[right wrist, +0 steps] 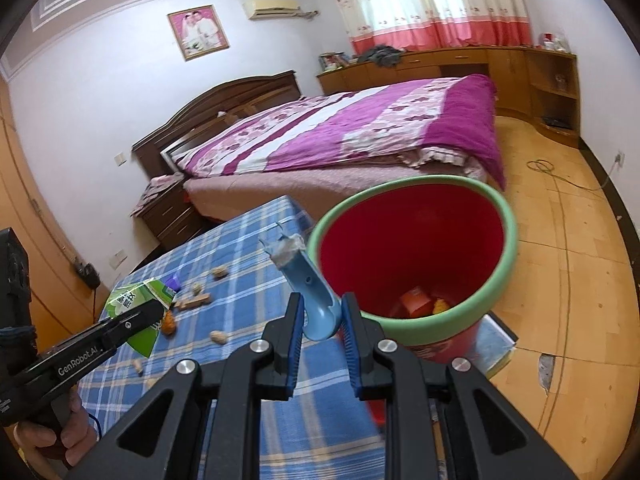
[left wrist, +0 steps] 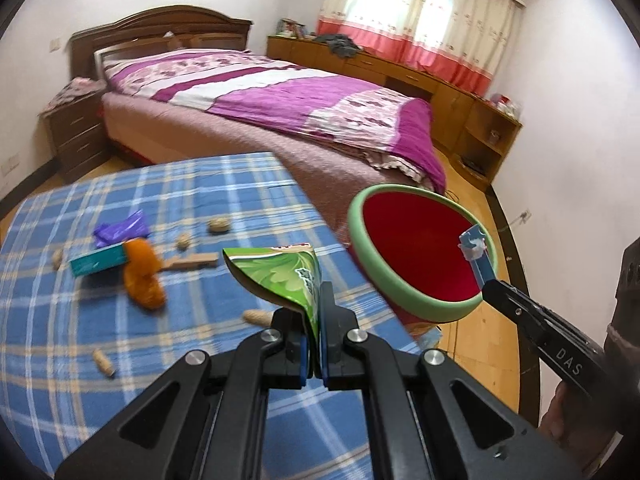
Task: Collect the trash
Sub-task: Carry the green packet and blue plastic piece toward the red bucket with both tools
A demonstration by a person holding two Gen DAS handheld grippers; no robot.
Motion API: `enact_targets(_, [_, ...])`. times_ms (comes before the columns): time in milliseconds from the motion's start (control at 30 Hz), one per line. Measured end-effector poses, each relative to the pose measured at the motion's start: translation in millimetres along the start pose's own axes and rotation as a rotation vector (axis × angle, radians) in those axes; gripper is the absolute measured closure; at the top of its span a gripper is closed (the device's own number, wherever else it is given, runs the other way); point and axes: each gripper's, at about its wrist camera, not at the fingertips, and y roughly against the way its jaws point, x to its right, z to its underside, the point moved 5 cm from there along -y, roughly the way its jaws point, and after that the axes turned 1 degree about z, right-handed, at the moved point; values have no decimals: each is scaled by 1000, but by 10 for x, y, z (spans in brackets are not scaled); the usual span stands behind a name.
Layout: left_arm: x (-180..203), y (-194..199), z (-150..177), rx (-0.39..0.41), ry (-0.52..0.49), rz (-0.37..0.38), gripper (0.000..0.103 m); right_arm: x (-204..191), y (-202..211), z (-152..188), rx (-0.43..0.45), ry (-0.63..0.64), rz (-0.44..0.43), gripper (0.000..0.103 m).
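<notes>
You are holding 2 grippers over a table [left wrist: 48, 380] covered in a blue plaid cloth, in a bedroom with a bed [left wrist: 256, 92] beyond it.

Your left gripper [left wrist: 315, 308] is pinching a flattened green carton [left wrist: 280, 276], its jaws pressed together on the carton's lower edge. The carton is hanging above the table's right edge, lifted clear of the cloth. From the right wrist view the same carton [right wrist: 132, 304] is showing at the left, clamped in that gripper [right wrist: 154, 308].

Your right gripper [right wrist: 320, 320] is gripping a light blue curved plastic piece [right wrist: 316, 304] with a torn grey-white end, its jaws clamped on the piece's lower bend. The piece is sitting just beside the near rim of a red bin [right wrist: 412, 248] with a green rim, which is standing past the table's right edge. In the left wrist view the piece's tip [left wrist: 474, 248] is overlapping the bin's [left wrist: 420, 252] right rim. Red and yellow scraps [right wrist: 424, 304] are lying in the bottom of the bin.

On the cloth, toward the left edge, more trash is lying: a purple wrapper [left wrist: 120, 228], a teal box [left wrist: 100, 262], an orange peel [left wrist: 142, 280], a wooden stick [left wrist: 192, 262] and several peanut shells [left wrist: 219, 225], scattered from the far edge to the near side.
</notes>
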Motion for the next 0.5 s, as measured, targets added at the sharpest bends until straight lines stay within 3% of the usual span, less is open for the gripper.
enact_targets(500, [744, -767, -148, -83, -106, 97, 100, 667, -176, -121, -4, -107, 61, 82])
